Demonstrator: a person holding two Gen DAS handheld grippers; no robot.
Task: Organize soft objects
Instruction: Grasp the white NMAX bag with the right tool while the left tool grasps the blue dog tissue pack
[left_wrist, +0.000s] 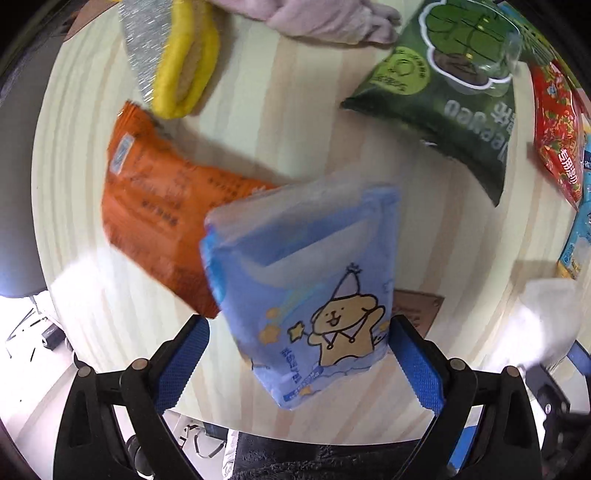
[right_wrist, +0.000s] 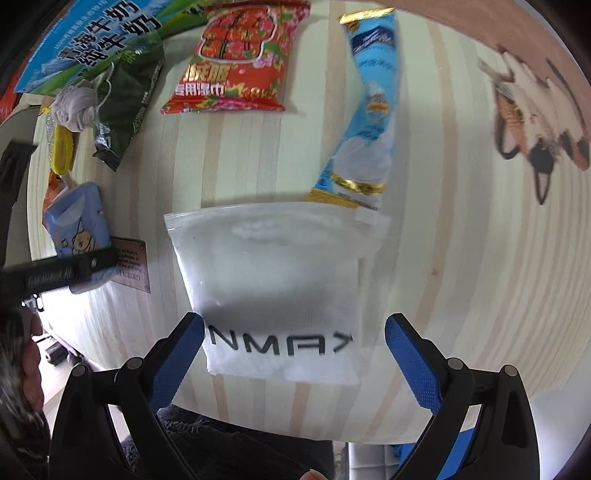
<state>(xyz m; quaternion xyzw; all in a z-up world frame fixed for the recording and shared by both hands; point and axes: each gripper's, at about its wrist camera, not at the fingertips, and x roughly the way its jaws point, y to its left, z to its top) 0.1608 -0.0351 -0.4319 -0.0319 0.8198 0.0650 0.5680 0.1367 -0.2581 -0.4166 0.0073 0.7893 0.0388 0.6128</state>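
In the left wrist view, my left gripper (left_wrist: 299, 354) is open, its blue pads on either side of the near end of a blue tissue pack with a cartoon bear (left_wrist: 306, 280). The pack lies partly over an orange packet (left_wrist: 162, 206). In the right wrist view, my right gripper (right_wrist: 293, 350) is open around the near end of a white zip bag printed "NMAX" (right_wrist: 273, 280) lying on the table. The blue pack also shows at the left of that view (right_wrist: 79, 225), behind the left gripper's black body.
On the pale wood table (left_wrist: 258, 92) lie a yellow sponge (left_wrist: 188, 62), a pink cloth (left_wrist: 325, 18), a dark green packet (left_wrist: 454, 92) and a red floral packet (right_wrist: 236, 62). A light blue wrapper (right_wrist: 369, 110) and a cat-shaped item (right_wrist: 535, 110) lie farther off. The table's front edge is near.
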